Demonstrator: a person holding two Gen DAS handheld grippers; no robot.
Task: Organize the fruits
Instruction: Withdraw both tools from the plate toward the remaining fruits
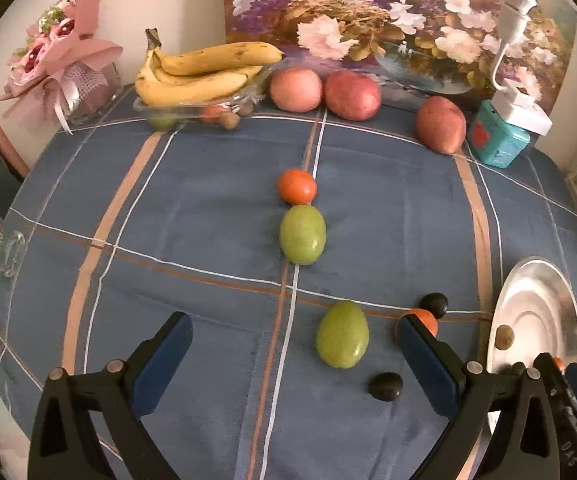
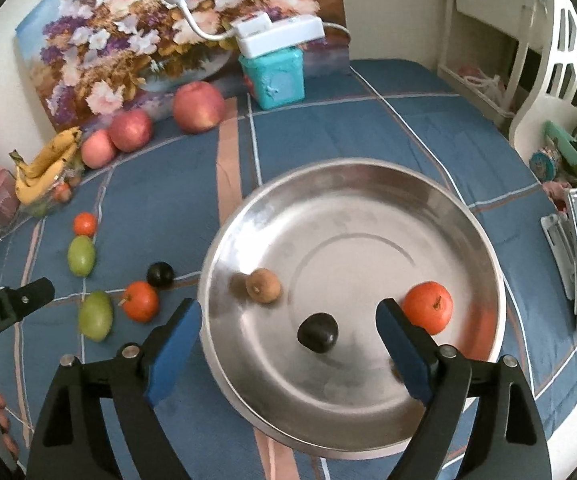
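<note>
Left wrist view: the left gripper (image 1: 294,360) is seen with its jaws spread wide over the blue checked tablecloth (image 1: 192,216), nothing pressed between them. Between the fingers a green fruit (image 1: 342,334) lies on the cloth, its long axis running near to far with the narrower end pointing away. A dark plum (image 1: 385,386) sits just near-right of it. Farther off, a second green fruit (image 1: 302,234) lies lengthwise the same way, touching a small orange fruit (image 1: 297,186) beyond it. Bananas (image 1: 204,72) are laid across a clear tray at the far left, stems pointing left. The steel plate (image 1: 536,312) is seen at the right edge.

Right wrist view: the right gripper (image 2: 288,340) is held open above the steel plate, gripping nothing. On the plate a dark plum (image 2: 317,333) rests between the fingers, a brown fruit (image 2: 263,285) to its far left, an orange fruit (image 2: 428,307) to its right.
</note>
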